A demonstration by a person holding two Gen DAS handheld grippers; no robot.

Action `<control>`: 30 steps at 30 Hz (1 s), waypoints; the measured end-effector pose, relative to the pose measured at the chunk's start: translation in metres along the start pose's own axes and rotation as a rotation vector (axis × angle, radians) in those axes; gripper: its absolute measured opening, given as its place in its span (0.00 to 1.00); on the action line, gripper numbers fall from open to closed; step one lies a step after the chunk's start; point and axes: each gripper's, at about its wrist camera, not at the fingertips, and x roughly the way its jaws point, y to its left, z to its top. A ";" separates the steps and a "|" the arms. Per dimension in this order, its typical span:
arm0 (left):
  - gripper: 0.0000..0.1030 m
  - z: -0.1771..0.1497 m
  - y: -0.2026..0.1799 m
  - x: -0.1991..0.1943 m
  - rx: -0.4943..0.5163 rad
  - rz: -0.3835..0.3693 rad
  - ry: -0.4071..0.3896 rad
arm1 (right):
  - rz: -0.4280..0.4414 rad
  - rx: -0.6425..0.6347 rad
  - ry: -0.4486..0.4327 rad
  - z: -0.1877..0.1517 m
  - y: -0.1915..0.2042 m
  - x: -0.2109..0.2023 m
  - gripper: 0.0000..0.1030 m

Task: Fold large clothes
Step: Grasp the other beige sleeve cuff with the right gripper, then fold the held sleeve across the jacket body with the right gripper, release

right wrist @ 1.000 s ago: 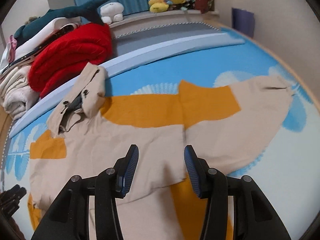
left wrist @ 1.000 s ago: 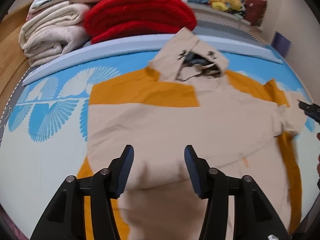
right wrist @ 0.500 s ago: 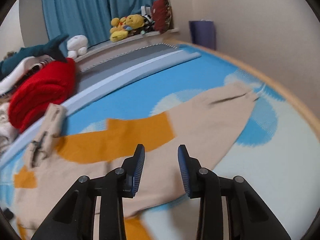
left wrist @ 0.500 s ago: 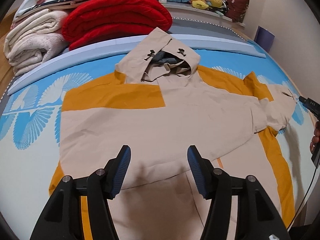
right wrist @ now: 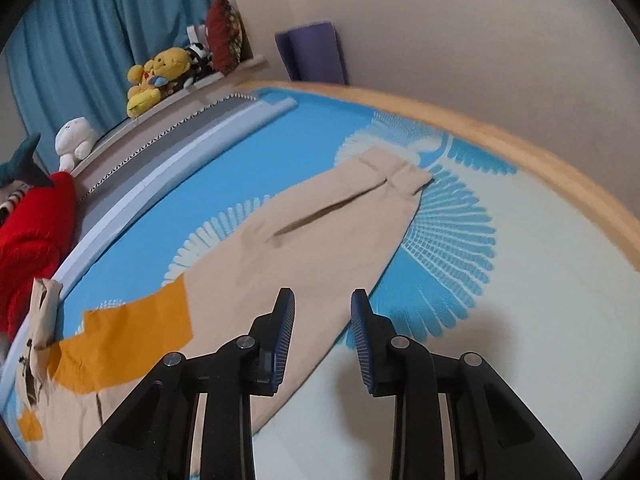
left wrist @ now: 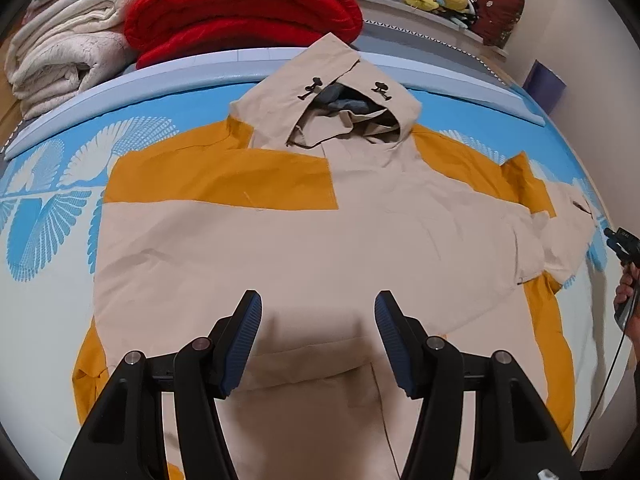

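A beige and mustard hooded jacket (left wrist: 320,248) is laid flat on a blue and white feather-patterned bedspread (left wrist: 44,216). Its long axis runs from the hem near the left-wrist camera up to the hood (left wrist: 340,92), which points toward the folded bedding at the head of the bed. 2 dark toggle fasteners are seen at the hood opening, and a grey lining is visible inside it. 1 sleeve has been folded across the chest; the other sleeve (right wrist: 328,216) is stretched out sideways, its cuff pointing toward the wooden bed edge (right wrist: 560,168).

The left gripper (left wrist: 318,334) is held over the lower front of the jacket, its 2 blue-padded fingers spread wide with nothing between them. The right gripper (right wrist: 322,338) is poised over the lower edge of the outstretched sleeve, its fingers parted by a narrower gap and gripping nothing; whether the cloth is touched cannot be told.

At the head of the bed, 1 folded red blanket (left wrist: 244,4) is stacked beside cream blankets (left wrist: 60,48). Several plush toys (right wrist: 160,76) are lined on a ledge before a blue curtain (right wrist: 92,28), the exact count being unclear.
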 end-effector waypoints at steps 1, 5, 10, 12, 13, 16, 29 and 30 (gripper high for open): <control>0.53 0.000 0.000 0.000 0.004 0.002 0.000 | 0.015 0.016 0.018 0.003 -0.005 0.009 0.29; 0.53 -0.001 -0.002 0.003 0.010 0.003 0.005 | 0.025 0.131 0.106 0.016 -0.037 0.056 0.29; 0.53 -0.004 -0.007 0.008 0.040 0.007 0.018 | 0.043 0.279 0.166 0.023 -0.072 0.099 0.29; 0.53 -0.006 -0.009 0.009 0.055 0.007 0.019 | 0.056 0.328 0.170 0.026 -0.081 0.109 0.29; 0.53 -0.006 -0.009 0.009 0.061 0.011 0.018 | 0.064 0.349 0.158 0.028 -0.084 0.113 0.29; 0.53 -0.006 -0.008 0.010 0.061 0.013 0.018 | 0.073 0.382 0.141 0.036 -0.087 0.123 0.29; 0.53 -0.005 0.003 0.008 0.047 0.034 0.047 | 0.029 0.350 0.046 0.056 -0.050 0.097 0.03; 0.53 -0.006 0.004 0.006 0.045 0.033 0.045 | 0.028 0.333 0.035 0.058 -0.044 0.090 0.03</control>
